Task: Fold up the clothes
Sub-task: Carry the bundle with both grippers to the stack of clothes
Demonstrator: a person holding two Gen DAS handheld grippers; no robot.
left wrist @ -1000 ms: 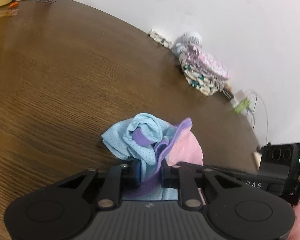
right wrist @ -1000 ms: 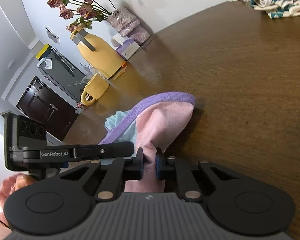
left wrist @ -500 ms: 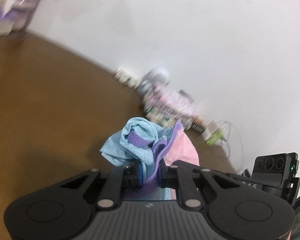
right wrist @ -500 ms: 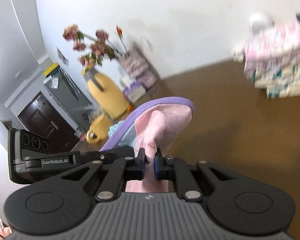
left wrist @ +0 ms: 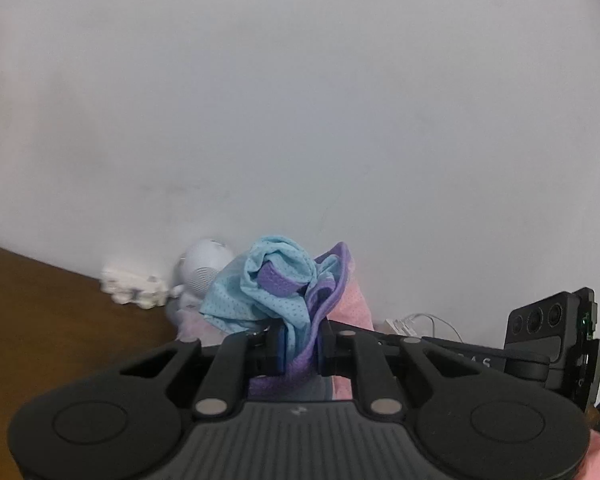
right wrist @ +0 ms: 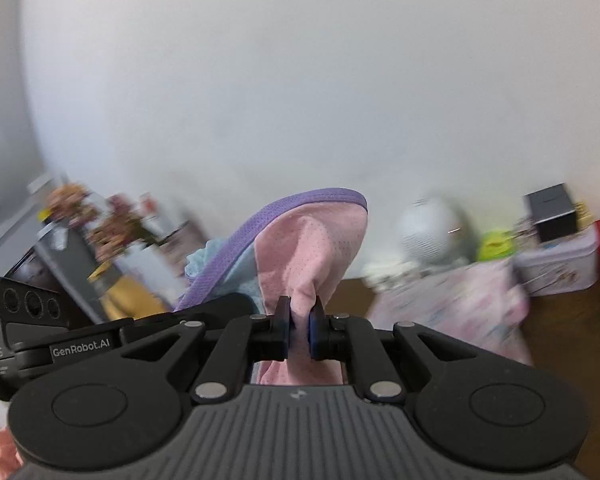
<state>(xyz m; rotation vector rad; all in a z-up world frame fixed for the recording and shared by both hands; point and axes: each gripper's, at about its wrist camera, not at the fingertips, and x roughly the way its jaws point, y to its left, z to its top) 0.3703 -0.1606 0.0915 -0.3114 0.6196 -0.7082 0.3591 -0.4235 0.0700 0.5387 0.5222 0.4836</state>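
A mesh garment in pale blue, pink and purple trim hangs between both grippers, lifted off the brown table (left wrist: 52,320). My left gripper (left wrist: 300,340) is shut on the garment's blue and purple bunch (left wrist: 276,280). My right gripper (right wrist: 299,330) is shut on the garment's pink part (right wrist: 320,248), whose purple-edged hem arches above the fingers. The other gripper's body (right wrist: 56,332) shows at the left of the right wrist view, and likewise (left wrist: 552,340) at the right of the left wrist view. Both cameras face the white wall.
A pile of patterned clothes (right wrist: 452,300) lies on the table by the wall. Nearby stand a white round speaker (left wrist: 204,268), a white power strip (left wrist: 134,286), a tin box (right wrist: 560,264) and a vase of dried flowers (right wrist: 100,224). White cables (left wrist: 424,320) trail behind.
Both grippers have risen and tilted up with the garment, lifting it off the table. The views swung from the tabletop to the wall. Both grips held.
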